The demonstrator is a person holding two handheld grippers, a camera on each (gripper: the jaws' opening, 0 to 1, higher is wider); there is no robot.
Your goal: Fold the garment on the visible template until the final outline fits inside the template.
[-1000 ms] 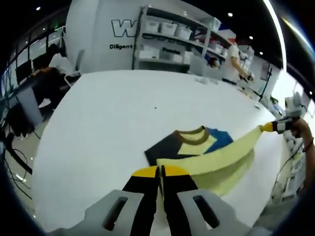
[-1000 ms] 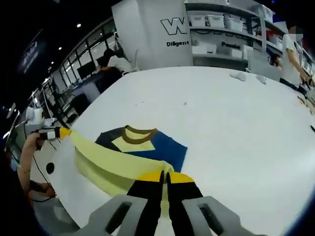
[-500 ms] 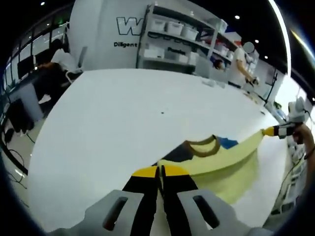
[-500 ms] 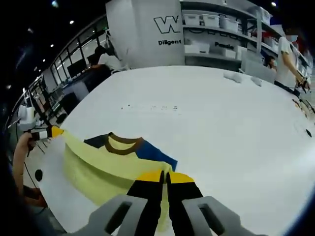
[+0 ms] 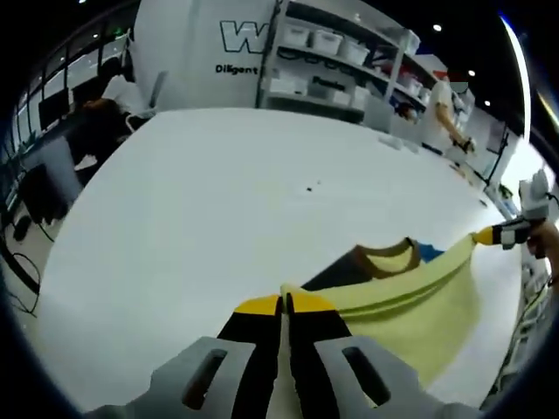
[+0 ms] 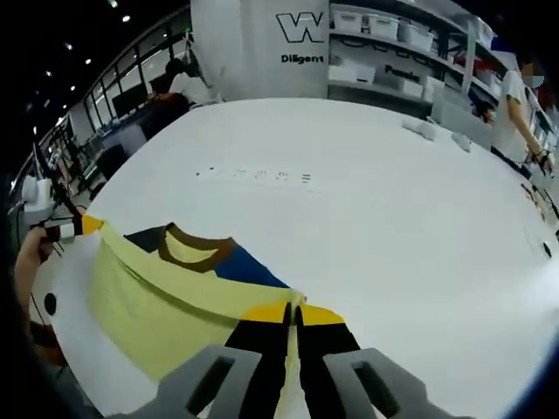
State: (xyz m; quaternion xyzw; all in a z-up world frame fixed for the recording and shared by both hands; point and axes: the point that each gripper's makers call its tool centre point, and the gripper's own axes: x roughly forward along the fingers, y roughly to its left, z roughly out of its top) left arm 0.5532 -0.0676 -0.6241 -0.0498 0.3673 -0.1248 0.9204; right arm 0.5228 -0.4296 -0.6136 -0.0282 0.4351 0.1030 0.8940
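Note:
A T-shirt in pale yellow, dark navy and blue with a brown collar lies on the white table, its yellow hem lifted and stretched between both grippers. In the left gripper view my left gripper (image 5: 283,303) is shut on one hem corner of the T-shirt (image 5: 410,292); the right gripper (image 5: 486,236) holds the other corner at far right. In the right gripper view my right gripper (image 6: 293,307) is shut on the T-shirt (image 6: 153,292), and the left gripper (image 6: 80,227) pinches the far corner at left. The collar (image 6: 194,248) shows above the raised fold. No template outline is visible.
The white table (image 5: 201,192) stretches far beyond the shirt. Shelves with white bins (image 6: 393,52) and a white pillar stand behind it. A person (image 6: 515,109) stands at the right, another sits at desks (image 5: 96,122) at the left. Small white items (image 6: 432,133) lie near the table's far edge.
Both grippers have carried the stretched yellow hem forward over the shirt. More of the navy and blue panels is now covered, with little besides the collar showing above the fold.

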